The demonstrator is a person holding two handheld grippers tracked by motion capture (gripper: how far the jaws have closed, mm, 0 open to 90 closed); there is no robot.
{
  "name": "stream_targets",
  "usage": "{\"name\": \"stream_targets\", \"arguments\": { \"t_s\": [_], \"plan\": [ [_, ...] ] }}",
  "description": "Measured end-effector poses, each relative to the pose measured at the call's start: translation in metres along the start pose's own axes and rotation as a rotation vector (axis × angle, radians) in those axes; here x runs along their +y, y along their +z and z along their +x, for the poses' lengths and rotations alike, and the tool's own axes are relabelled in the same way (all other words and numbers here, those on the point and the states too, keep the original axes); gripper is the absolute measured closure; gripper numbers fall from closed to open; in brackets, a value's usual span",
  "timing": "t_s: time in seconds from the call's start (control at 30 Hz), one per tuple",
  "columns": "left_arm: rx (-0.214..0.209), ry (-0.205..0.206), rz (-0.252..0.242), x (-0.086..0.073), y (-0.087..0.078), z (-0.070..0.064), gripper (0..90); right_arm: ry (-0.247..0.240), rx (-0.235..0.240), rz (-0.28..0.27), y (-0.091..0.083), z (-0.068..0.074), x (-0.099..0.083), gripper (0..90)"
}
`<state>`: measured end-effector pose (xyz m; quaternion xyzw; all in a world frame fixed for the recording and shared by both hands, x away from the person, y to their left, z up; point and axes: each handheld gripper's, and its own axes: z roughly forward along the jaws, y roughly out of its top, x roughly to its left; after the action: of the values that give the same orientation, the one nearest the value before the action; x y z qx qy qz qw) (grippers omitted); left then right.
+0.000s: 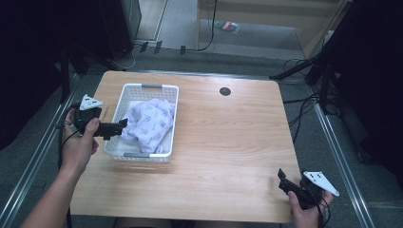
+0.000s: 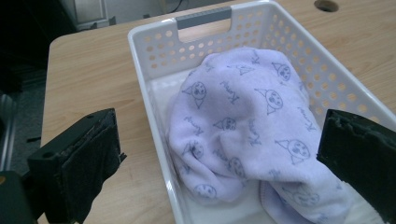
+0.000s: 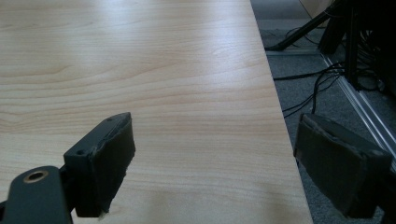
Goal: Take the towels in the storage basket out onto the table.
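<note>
High view: left tongs [image 1: 119, 126] at the white basket [image 1: 142, 88] on the tabletop [image 1: 228, 142], over the lilac printed cloth [image 1: 152, 121] inside; right tongs [image 1: 283, 179] near the front right corner | left gripper view: jaws spread wide astride the basket wall, pinching nothing, cartoon faces visible on cloth | right gripper view: jaws wide apart, empty, above bare wood.
</note>
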<state>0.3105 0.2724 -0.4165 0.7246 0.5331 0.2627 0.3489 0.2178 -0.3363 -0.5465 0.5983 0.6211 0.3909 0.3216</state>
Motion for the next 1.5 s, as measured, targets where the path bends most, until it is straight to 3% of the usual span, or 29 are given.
{"name": "stream_targets", "arguments": {
  "t_s": [0.13, 0.33, 0.43, 0.57, 0.83, 1.2, 1.4, 1.5],
  "plan": [
    [-0.008, 0.017, 0.041, 0.011, 0.013, -0.006, 0.0, 0.002, 0.0, 0.0, 0.0, 0.0, 0.0, 12.7],
    [-0.027, 0.079, 0.134, 0.024, 0.033, -0.021, 0.0, 0.0, -0.002, 0.002, 0.0, 0.0, 0.0, 12.7],
    [-0.042, 0.083, 0.17, 0.026, 0.042, -0.025, 0.0, 0.001, -0.002, 0.002, 0.0, 0.0, 0.0, 12.7],
    [-0.029, 0.097, 0.229, 0.026, 0.055, -0.031, 0.0, 0.002, -0.001, 0.002, 0.0, 0.0, 0.0, 12.7],
    [-0.081, 0.099, 0.348, 0.021, 0.078, -0.039, 0.0, 0.003, 0.002, 0.001, 0.0, 0.0, 0.0, 12.7],
    [-0.102, 0.086, 0.427, 0.016, 0.099, -0.045, 0.0, 0.004, 0.002, -0.001, 0.0, 0.0, 0.0, 12.7],
    [-0.097, 0.066, 0.477, 0.016, 0.116, -0.046, 0.0, 0.004, 0.002, -0.001, 0.0, 0.0, 0.0, 12.7],
    [-0.083, 0.05, 0.538, 0.012, 0.128, -0.045, 0.0, 0.004, 0.003, -0.003, 0.0, -0.001, 0.0, 12.7]
  ]
}}
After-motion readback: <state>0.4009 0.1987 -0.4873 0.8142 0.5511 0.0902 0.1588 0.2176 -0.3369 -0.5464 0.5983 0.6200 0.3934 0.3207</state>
